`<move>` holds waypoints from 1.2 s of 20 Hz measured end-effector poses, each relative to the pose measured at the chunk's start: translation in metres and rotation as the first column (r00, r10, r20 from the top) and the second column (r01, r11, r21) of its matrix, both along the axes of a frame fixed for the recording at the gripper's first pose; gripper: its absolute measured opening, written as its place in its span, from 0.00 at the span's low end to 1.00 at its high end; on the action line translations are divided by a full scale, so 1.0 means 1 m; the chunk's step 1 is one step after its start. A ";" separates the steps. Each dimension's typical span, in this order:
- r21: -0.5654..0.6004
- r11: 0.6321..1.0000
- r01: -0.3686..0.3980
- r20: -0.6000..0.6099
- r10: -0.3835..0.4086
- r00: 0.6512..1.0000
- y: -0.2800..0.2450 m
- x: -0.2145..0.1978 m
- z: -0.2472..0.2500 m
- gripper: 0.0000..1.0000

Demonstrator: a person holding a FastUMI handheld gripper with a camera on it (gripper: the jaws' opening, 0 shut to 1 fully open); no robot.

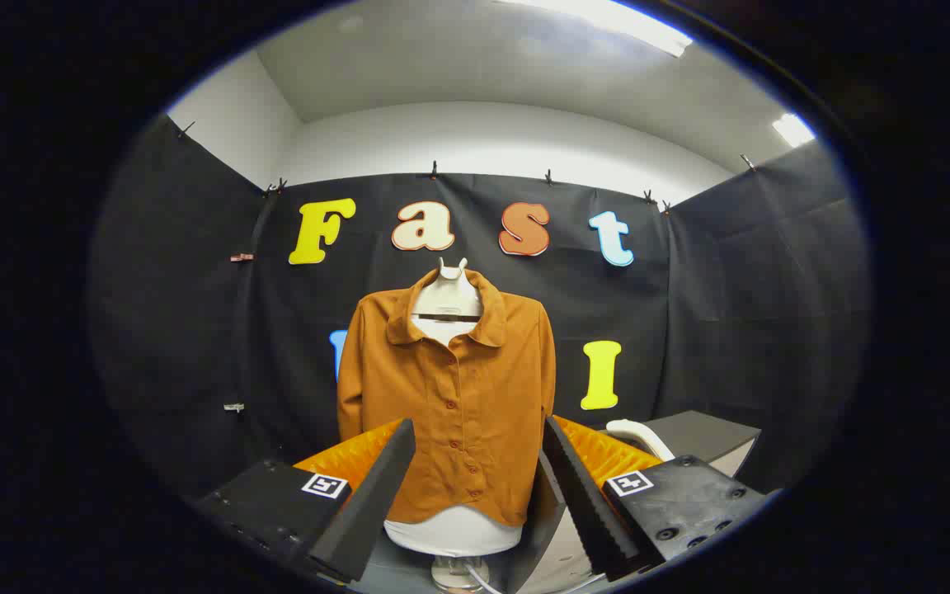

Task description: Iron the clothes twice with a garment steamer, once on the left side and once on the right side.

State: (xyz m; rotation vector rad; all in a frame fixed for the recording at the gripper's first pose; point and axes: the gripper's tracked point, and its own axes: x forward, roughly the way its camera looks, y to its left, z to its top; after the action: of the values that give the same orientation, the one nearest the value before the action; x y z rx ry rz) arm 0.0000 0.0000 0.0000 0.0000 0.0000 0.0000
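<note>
We see one shirt (pixel 450 412), rust-orange and buttoned, hanging on one pale dress form (pixel 452 528) straight ahead of us; it is the largest thing here and our landmark. The form's neck (pixel 450 285) rises out of the collar, and its rounded base shows below the shirt's hem, standing on a short post.

Nearer to us than the shirt, the gripper (pixel 479 487) holds its two fingers spread wide, one to each side of the shirt's lower half, with nothing between them. It is empty: neither finger touches the shirt or anything else that we can make out.

To the right of the shirt and low down, beyond the right finger, one pale curved handle (pixel 640 435) lies beside a dark raised surface (pixel 702 433). We judge this to be the garment steamer, though most of it is hidden behind the finger and we cannot be sure.

As for progress, we judge the task not yet begun. The steamer is not in the gripper, so neither the left pass nor the right pass is under way, and nothing on the cloth tells us that a pass is done. What is left, as we read it, is all of it: take up the steamer, run it down one side of the shirt front, then down the other.

Smallest of all, we count seven buttons (pixel 451 403) in a single line down the shirt's front.
</note>
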 end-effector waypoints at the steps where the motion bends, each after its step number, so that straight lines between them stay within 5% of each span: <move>1: -0.003 1.000 -0.002 -0.001 0.002 1.000 0.000 0.000 0.000 0.98; 24: 0.011 1.000 -0.015 0.010 0.014 1.000 0.006 -0.008 0.001 0.98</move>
State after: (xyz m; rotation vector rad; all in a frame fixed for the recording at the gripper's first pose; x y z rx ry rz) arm -0.0077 0.0060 0.0010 0.0106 -0.0098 0.0145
